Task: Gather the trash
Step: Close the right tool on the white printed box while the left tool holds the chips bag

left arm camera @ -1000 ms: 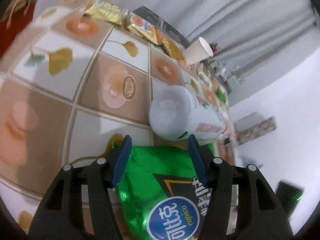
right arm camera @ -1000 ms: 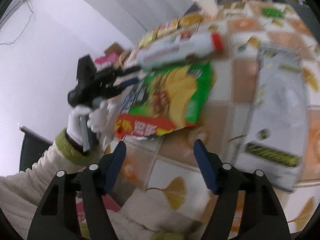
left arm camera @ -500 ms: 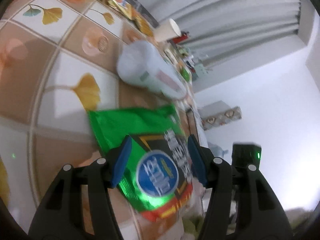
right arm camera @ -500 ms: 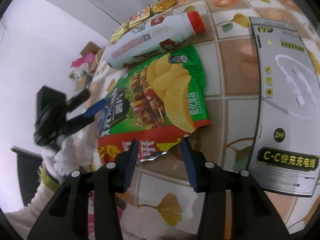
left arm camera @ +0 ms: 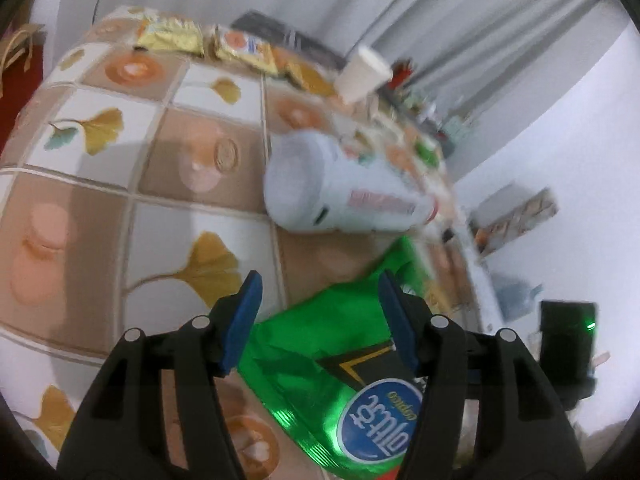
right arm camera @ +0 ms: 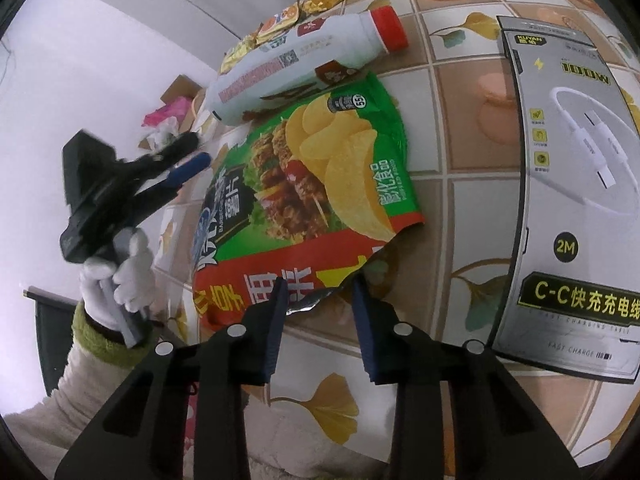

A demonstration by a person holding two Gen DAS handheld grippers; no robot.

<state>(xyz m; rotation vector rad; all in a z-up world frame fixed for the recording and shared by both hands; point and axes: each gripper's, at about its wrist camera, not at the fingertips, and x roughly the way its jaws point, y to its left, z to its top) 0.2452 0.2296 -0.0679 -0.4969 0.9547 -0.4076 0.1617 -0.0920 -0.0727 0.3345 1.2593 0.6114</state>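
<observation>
A green and red chip bag [right arm camera: 320, 168] lies flat on the tiled table [left arm camera: 100, 184]. Its torn silver bottom edge sits between the jaws of my right gripper [right arm camera: 320, 304], which are closing; the pads do not visibly press it. My left gripper [left arm camera: 322, 312] is open over the bag's [left arm camera: 332, 344] opposite end. In the right wrist view the left gripper [right arm camera: 188, 160] hovers beside the bag's far corner, held by a white-gloved hand [right arm camera: 120, 276]. A white bottle [right arm camera: 296, 68] with a red cap lies behind the bag; the left wrist view shows the bottle [left arm camera: 340, 192] base-on.
A grey charging-cable box [right arm camera: 568, 200] lies right of the bag. Several snack wrappers [left arm camera: 172, 36] and a paper cup [left arm camera: 362, 74] stand at the table's far side. The table edge runs just left of the bag, with boxes on the floor beyond.
My right gripper has dropped to the bag's torn edge and its jaws have narrowed. The left gripper's view has swung and rolled, and the bag stays under its fingers.
</observation>
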